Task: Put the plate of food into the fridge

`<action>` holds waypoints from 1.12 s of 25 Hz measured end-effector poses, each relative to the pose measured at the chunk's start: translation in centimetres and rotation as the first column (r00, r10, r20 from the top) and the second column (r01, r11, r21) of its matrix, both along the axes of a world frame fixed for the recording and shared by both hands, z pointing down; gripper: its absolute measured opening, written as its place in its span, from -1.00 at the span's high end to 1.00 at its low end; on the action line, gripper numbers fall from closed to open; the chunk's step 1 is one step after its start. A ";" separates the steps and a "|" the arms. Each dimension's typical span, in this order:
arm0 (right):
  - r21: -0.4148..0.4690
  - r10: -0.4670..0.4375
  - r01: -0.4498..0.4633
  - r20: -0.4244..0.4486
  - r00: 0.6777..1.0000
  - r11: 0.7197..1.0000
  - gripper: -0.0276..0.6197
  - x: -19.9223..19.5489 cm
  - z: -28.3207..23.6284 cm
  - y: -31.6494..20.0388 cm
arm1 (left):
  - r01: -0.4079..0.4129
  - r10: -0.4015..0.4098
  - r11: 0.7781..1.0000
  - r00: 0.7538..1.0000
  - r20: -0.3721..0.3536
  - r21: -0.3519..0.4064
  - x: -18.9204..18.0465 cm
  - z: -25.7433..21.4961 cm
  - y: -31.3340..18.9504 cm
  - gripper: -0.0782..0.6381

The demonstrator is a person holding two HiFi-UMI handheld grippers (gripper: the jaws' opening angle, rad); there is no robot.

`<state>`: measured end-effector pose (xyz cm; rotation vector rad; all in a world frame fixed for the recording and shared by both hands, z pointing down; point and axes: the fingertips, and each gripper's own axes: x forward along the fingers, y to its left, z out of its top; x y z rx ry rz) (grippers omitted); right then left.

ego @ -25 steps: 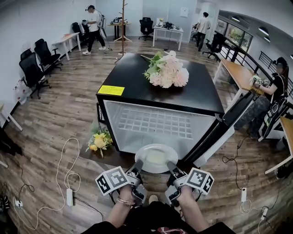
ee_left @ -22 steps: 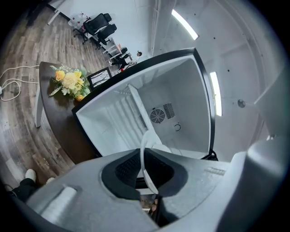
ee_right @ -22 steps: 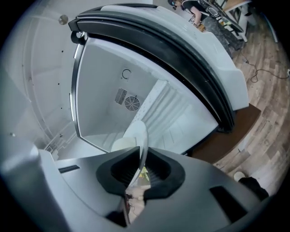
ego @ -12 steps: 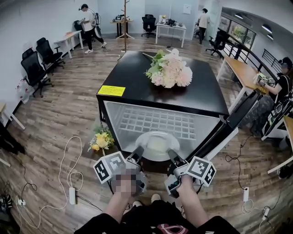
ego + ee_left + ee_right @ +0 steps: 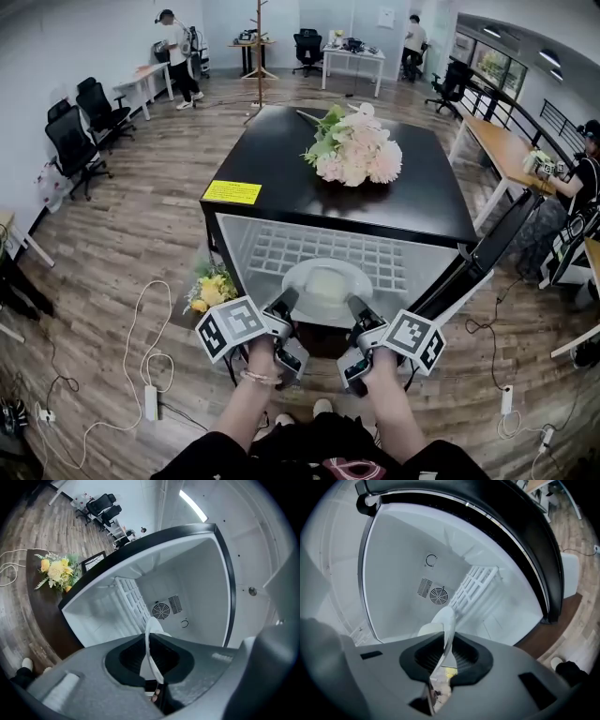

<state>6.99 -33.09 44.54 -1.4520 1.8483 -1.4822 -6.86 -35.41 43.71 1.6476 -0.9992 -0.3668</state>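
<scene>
Reading left to right: a yellow bouquet [image 5: 210,289] lies on the floor just off the front left corner of the fridge [image 5: 281,159] — out of my way.

Left gripper [image 5: 286,302] is clenched on the near left rim of the plate [image 5: 326,284]. In the left gripper view the thin white rim runs edge-on between the pads.

The plate sits level at the front edge of the fridge opening, with pale food on it — I cannot tell what kind. It is carried, not yet resting on anything. I judge that gripping at two rim points stops it tipping and leaves the far edge free to go in first.

Right gripper [image 5: 358,306] is clamped the same way on the near right rim.

Inside, the white wire shelf [image 5: 281,246] and the rear fan [image 5: 161,611] are bare, so there is room ahead. A pink bouquet [image 5: 356,150] sits toward the back edge of the fridge top, clear of the opening. The door [image 5: 473,258] is swung wide at the right.
</scene>
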 end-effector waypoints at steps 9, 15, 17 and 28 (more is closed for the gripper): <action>-0.020 0.003 -0.004 -0.087 0.996 1.000 0.73 0.4 0.3 -2.4 | 0.022 -0.022 1.000 1.000 0.019 0.005 0.3 0.3 -2.1 0.69; -0.003 0.007 -0.007 -0.142 0.990 1.000 0.69 0.4 -0.2 -3.6 | 0.065 -0.066 0.998 0.997 0.035 0.017 0.3 -0.2 -3.1 0.68; 0.020 0.004 0.000 -0.176 0.984 1.000 0.67 0.1 -0.6 -4.3 | 0.083 -0.084 0.996 0.996 0.041 0.026 0.0 -0.4 -3.7 0.67; 0.024 -0.052 0.066 -0.389 0.920 0.998 0.58 -0.6 -1.5 -6.7 | 0.133 -0.136 0.990 0.988 0.068 0.048 -0.8 -0.7 -5.1 0.65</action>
